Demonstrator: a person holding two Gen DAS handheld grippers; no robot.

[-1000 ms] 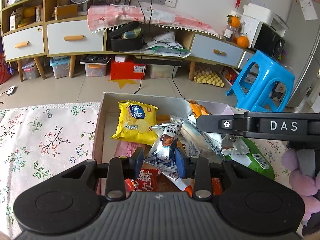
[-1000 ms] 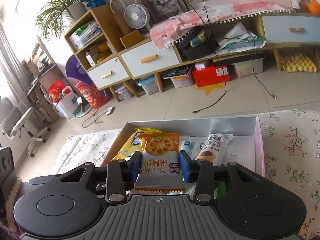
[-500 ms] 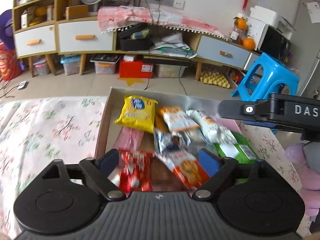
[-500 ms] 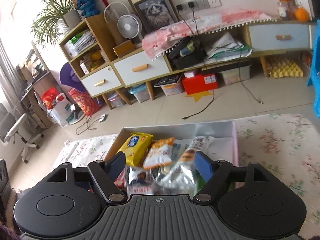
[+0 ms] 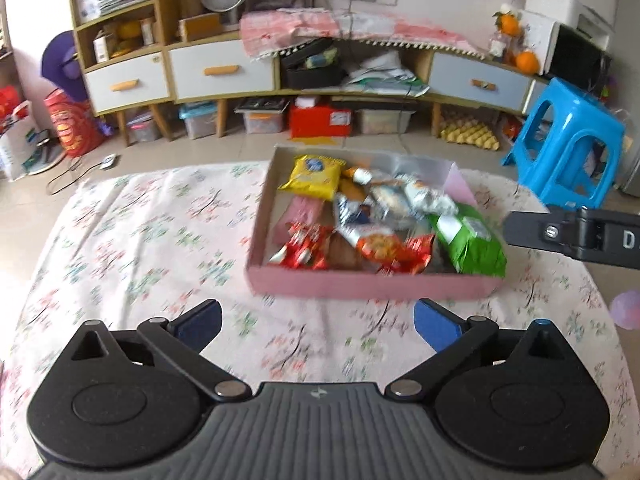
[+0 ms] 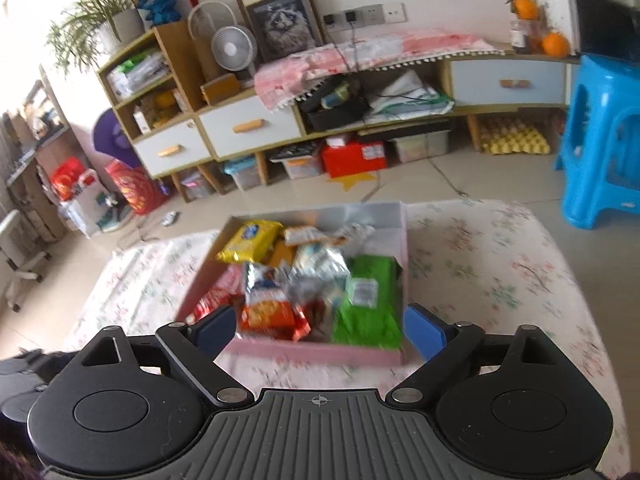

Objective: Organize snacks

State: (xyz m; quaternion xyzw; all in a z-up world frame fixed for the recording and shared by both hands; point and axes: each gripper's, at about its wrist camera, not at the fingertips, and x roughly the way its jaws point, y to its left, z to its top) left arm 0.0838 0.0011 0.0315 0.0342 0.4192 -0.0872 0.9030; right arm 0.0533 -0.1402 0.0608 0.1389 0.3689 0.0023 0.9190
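Note:
A shallow pink box (image 5: 372,284) (image 6: 320,350) sits on the floral cloth and holds several snack packets: a yellow bag (image 5: 314,176) (image 6: 250,240) at the far left, a green bag (image 5: 468,240) (image 6: 370,300) at the right, red and orange packets (image 5: 376,246) (image 6: 266,312) near the front. My left gripper (image 5: 316,322) is open and empty, held back from the box's near wall. My right gripper (image 6: 318,330) is open and empty, above the box's near edge; it also shows at the right of the left wrist view (image 5: 576,236).
The floral cloth (image 5: 132,240) (image 6: 500,264) covers the table around the box. A blue plastic stool (image 5: 564,140) (image 6: 604,136) stands right of the table. Low cabinets with drawers (image 5: 220,72) line the far wall. A purple plush (image 5: 626,308) lies at the right edge.
Both grippers let go of their snack packets into the box, opened wide and drew back and up from it. The box now looks farther away in both views.

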